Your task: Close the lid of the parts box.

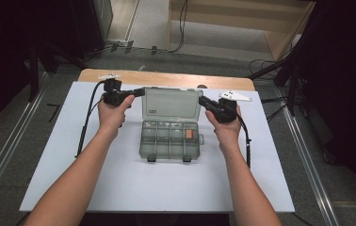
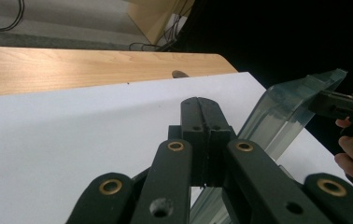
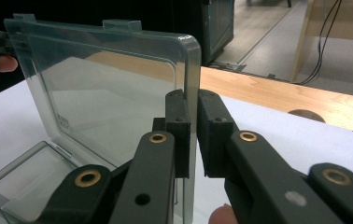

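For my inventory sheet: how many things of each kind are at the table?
Clear compartment box with raised lid: 1
Orange item inside it: 1
Handheld grippers, left gripper and right gripper: 2
Total: 4

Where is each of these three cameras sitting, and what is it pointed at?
High view: above the person's side, looking down on the table; forearms, left gripper and right gripper show.
Left gripper view: rides that gripper, facing the table's far edge; jaws shut.
Right gripper view: rides that gripper, jaws clamped on the lid.
All three share the lid.
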`<state>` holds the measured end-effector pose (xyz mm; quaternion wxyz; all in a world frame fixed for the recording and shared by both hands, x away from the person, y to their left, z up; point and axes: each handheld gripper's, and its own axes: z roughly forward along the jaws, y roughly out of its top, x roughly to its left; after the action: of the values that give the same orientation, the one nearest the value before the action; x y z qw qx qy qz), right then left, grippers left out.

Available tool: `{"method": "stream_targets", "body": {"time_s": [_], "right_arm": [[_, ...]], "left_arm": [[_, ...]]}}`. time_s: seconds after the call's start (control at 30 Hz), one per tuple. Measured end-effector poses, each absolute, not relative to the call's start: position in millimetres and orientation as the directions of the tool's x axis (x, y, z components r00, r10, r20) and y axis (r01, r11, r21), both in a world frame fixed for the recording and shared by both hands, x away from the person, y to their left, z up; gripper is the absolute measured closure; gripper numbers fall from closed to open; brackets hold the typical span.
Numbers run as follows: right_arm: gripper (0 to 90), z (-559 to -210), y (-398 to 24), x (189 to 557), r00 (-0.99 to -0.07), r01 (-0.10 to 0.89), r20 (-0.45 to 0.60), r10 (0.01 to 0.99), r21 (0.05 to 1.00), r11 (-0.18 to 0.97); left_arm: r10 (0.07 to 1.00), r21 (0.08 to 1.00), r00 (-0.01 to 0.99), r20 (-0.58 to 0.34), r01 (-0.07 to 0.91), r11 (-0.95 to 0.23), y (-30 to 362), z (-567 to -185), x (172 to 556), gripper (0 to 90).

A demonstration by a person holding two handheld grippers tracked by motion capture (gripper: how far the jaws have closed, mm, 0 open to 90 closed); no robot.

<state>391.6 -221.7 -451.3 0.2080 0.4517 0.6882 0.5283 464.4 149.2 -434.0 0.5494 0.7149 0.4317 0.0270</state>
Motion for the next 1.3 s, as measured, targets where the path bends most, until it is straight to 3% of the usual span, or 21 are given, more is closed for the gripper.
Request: {"method": "stream_targets", "body": {"time_s": [0.13,0.23,0.33,0.57,0.77,0.97,1.3], "right_arm": [[78.4,-450.9,-223.4,391.6,-0.504,0.42,0.224,0.834,0.907,0.01],[65.5,-450.2,-225.6,389.6,-0.508,0.435,0.246,0.825,0.901,-0.001],[58.3,-449.5,-229.3,385.2,-0.512,0.438,0.255,0.82,0.899,-0.007],[56.3,-451.5,-242.2,371.3,-0.522,0.448,0.268,0.81,0.894,-0.007],[73.5,-449.2,-245.7,365.8,-0.506,0.453,0.248,0.826,0.891,0.009],[82.6,-444.2,-238.3,365.9,-0.469,0.478,0.266,0.842,0.879,-0.011],[87.9,-441.2,-235.6,363.4,-0.474,0.485,0.29,0.831,0.874,-0.028]], "left_arm": [[0.634,0.811,0.638,-0.436,0.584,-0.03,150.2,-433.0,463.3,90.0],[0.621,0.806,0.644,-0.448,0.592,-0.033,151.0,-432.2,462.1,90.0],[0.605,0.81,0.657,-0.449,0.586,-0.035,150.8,-430.8,460.8,90.0],[0.6,0.824,0.679,-0.424,0.564,-0.056,145.8,-427.4,454.3,90.0],[0.584,0.834,0.699,-0.413,0.547,-0.065,141.8,-424.7,447.3,90.0],[0.573,0.84,0.709,-0.412,0.539,-0.064,141.4,-423.1,439.3,90.0],[0.575,0.848,0.715,-0.398,0.526,-0.067,147.1,-426.0,426.7,90.0]]}}
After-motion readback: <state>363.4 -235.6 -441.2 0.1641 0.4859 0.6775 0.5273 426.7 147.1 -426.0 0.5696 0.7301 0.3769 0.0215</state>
